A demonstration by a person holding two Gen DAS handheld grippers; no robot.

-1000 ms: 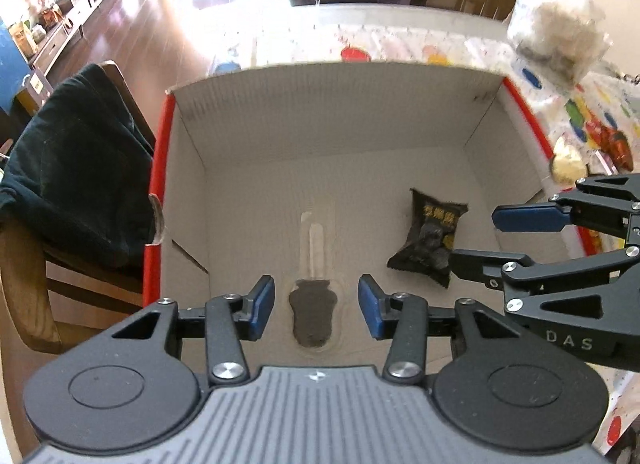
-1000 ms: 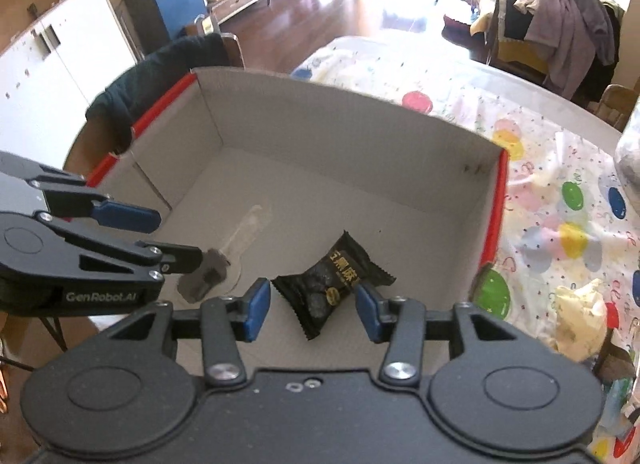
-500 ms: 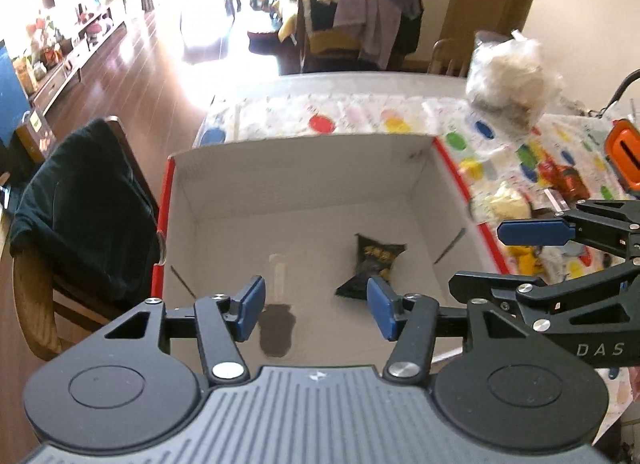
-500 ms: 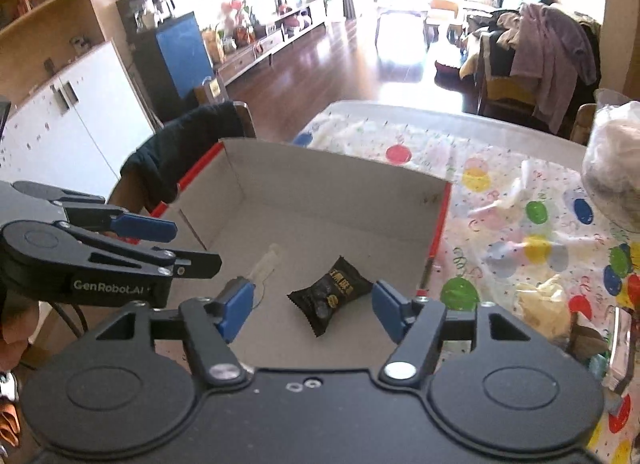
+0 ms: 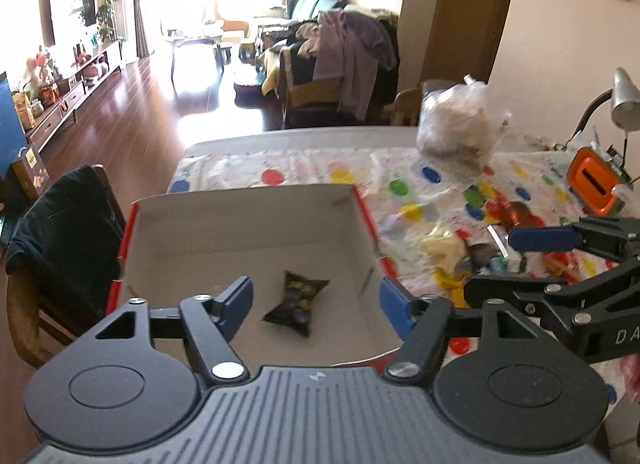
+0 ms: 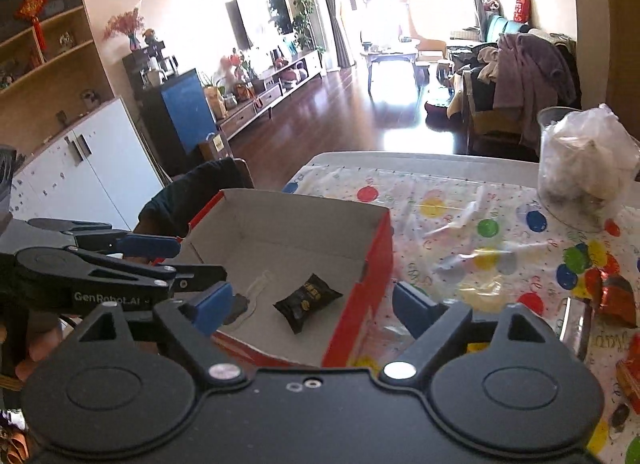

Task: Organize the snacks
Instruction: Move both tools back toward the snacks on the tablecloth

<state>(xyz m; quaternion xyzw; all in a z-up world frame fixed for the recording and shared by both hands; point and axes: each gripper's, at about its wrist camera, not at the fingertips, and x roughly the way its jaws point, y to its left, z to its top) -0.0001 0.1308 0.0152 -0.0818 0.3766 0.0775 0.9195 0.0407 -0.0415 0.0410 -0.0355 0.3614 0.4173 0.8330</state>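
**Both tongs empty above the box, next snack to be fetched from the right side of the counter**

The counter (image 5: 304, 152), covered by a cloth with coloured dots, carried a big cardboard box (image 5: 244, 220) with red outer walls near its left edge. One black snack packet (image 5: 297, 301) lay flat on the box floor, toward the near right part, touching no wall. The other snacks (image 5: 516, 216) lay in a loose heap on the counter, to the right of the box and well apart from it.

In my judgement the step in hand was to go for the next snack. To do it well, the right tongs (image 6: 308, 306) should travel over the right wall of the box, not through it, choose one packet at the margin of the heap, and close on its flat middle, because such wrappers slide and crumple easily.

The left tongs (image 5: 314, 304) hung above the near edge of the box, its fingers wide apart and holding nothing. The right tongs was above the near right corner of the box, also wide open and empty, pointing forward and slightly down.
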